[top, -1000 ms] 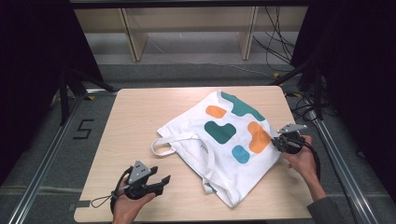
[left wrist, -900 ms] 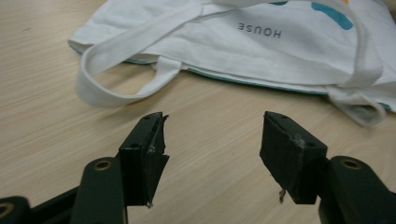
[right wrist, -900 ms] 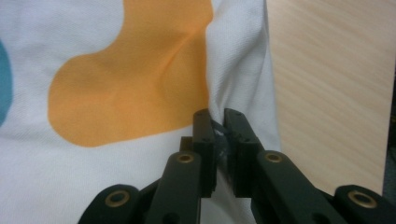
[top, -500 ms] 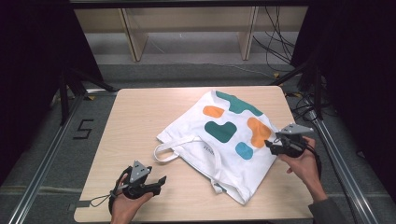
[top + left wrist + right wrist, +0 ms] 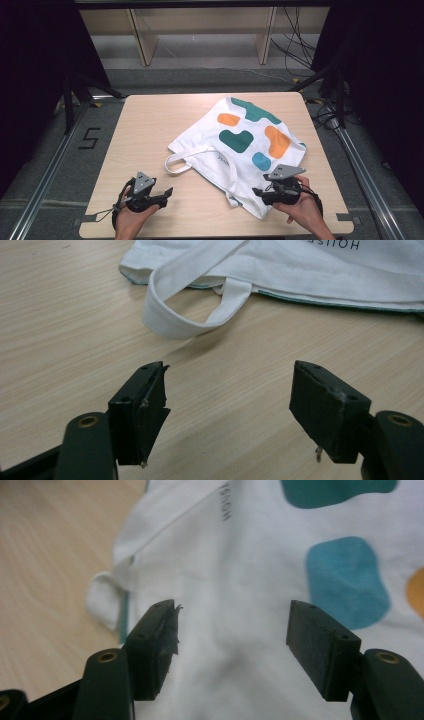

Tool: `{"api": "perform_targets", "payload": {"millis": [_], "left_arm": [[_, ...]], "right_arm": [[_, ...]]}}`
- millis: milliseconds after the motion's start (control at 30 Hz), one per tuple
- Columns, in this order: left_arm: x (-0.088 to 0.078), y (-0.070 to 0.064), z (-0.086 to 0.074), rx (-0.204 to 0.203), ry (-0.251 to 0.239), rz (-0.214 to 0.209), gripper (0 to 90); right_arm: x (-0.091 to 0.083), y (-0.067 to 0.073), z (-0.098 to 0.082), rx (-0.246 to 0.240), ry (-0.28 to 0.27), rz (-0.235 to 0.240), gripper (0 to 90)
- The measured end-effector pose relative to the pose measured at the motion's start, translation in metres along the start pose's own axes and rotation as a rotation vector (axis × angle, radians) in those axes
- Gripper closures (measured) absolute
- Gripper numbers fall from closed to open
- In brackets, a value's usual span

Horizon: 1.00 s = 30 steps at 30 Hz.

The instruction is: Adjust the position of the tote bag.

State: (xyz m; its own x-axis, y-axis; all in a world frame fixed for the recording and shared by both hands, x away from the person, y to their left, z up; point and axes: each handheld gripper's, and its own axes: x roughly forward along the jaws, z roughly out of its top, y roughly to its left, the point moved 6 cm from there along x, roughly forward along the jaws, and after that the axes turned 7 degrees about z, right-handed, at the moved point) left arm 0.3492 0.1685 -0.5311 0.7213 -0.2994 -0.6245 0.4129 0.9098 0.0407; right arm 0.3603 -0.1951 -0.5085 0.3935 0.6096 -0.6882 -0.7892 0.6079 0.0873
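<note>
The pale wooden desk (image 5: 150,130) is carrying the whole show, and spread over its right half is lying the white tote bag (image 5: 240,150), skewed at an angle, its printed face up with teal, orange and blue blobs showing. It is lying mostly flat, though the near corner is bunching a little by the desk's front edge, so the spreading looks well along but likely not finished: smoothing that corner and squaring the bag would be what is left, as would tidying the straps. One white handle loop (image 5: 182,162) is curling out to the left of the bag's mouth onto bare wood, and in the left gripper view that same handle loop (image 5: 185,315) is arching up just ahead of the jaws, clear of them. The left claw (image 5: 167,192) is hovering low over the desk near the front left, jaws wide and widening a touch more, nothing between them. Over on the right, the right claw (image 5: 256,191) is sitting at the bag's near corner; its jaws have just been springing open and are standing wide, with the right gripper view showing cloth beneath and between them but the pads pressing on nothing.
</note>
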Motion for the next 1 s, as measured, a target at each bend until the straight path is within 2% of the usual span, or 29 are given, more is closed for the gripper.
{"api": "perform_targets", "payload": {"millis": [33,67,133,167,200,233,300,367,433,467,500,533,600,633,667,700,733,800,833,933,967,1000], "left_arm": [[0.0,0.0,0.0,-0.004,-0.005,0.003,29.9],[0.001,-0.002,0.002,-0.026,-0.021,0.003,29.8],[0.002,-0.002,0.001,-0.024,-0.014,0.009,29.6],[0.002,0.0,0.0,-0.001,0.0,0.016,29.4],[0.002,0.0,0.0,-0.013,-0.003,0.01,29.1],[0.001,0.0,0.0,-0.012,-0.005,0.01,29.0],[0.002,-0.001,0.002,-0.039,-0.019,0.017,28.2],[0.002,0.001,-0.001,-0.014,0.006,0.018,27.5],[0.003,0.002,-0.001,-0.017,0.001,0.017,27.3],[0.003,0.0,0.001,-0.038,-0.013,0.011,27.2],[0.004,0.0,0.001,-0.039,-0.015,0.015,27.1],[0.004,0.001,0.0,-0.022,-0.002,0.016,27.1],[0.002,0.002,-0.002,-0.007,0.017,0.014,26.9],[0.002,0.001,-0.001,-0.024,-0.001,0.015,26.9],[0.002,0.001,0.0,-0.036,-0.014,0.017,26.9],[0.002,0.001,0.0,-0.036,-0.014,0.017,26.8],[0.002,0.002,0.0,-0.033,-0.017,0.023,26.8],[0.001,0.004,-0.001,-0.032,-0.007,0.023,26.7],[0.0,0.005,0.0,-0.052,-0.023,0.025,26.7],[-0.001,0.01,-0.001,-0.056,-0.025,0.044,26.7],[-0.001,0.011,-0.002,-0.06,-0.02,0.047,26.7],[-0.003,0.014,-0.003,-0.029,-0.003,0.049,26.9]], "right_arm": [[0.001,0.005,-0.001,-0.01,0.004,0.004,37.0],[0.003,0.009,-0.001,-0.024,0.007,0.009,36.3],[0.008,0.02,-0.002,-0.026,0.006,0.033,35.7],[0.008,0.023,-0.002,-0.015,0.021,0.039,35.8],[0.009,0.026,-0.003,-0.025,0.04,0.041,35.8],[0.012,0.029,-0.004,-0.047,0.051,0.034,35.8],[0.018,0.032,-0.008,-0.066,0.072,0.012,36.1],[0.023,0.033,-0.012,-0.085,0.112,0.0,38.2],[0.025,0.03,-0.015,-0.135,0.142,-0.035,41.6],[0.026,0.028,-0.016,-0.152,0.157,-0.061,45.6],[0.024,0.026,-0.017,-0.162,0.172,-0.08,47.8],[0.025,0.025,-0.018,-0.168,0.159,-0.089,53.7],[0.024,0.029,-0.019,-0.158,0.167,-0.048,64.3],[0.024,0.029,-0.02,-0.163,0.174,-0.043,69.1],[0.023,0.028,-0.02,-0.211,0.173,-0.024,74.6],[0.023,0.028,-0.02,-0.211,0.173,-0.024,74.6],[0.017,0.026,-0.023,-0.219,0.18,-0.025,82.1],[0.014,0.023,-0.024,-0.223,0.185,-0.028,83.8],[0.007,0.015,-0.03,-0.22,0.19,-0.029,85.9],[-0.006,0.002,-0.038,-0.213,0.189,-0.058,86.3],[-0.011,-0.003,-0.042,-0.192,0.191,-0.074,86.4],[-0.015,-0.009,-0.044,-0.189,0.195,-0.091,86.4]]}}
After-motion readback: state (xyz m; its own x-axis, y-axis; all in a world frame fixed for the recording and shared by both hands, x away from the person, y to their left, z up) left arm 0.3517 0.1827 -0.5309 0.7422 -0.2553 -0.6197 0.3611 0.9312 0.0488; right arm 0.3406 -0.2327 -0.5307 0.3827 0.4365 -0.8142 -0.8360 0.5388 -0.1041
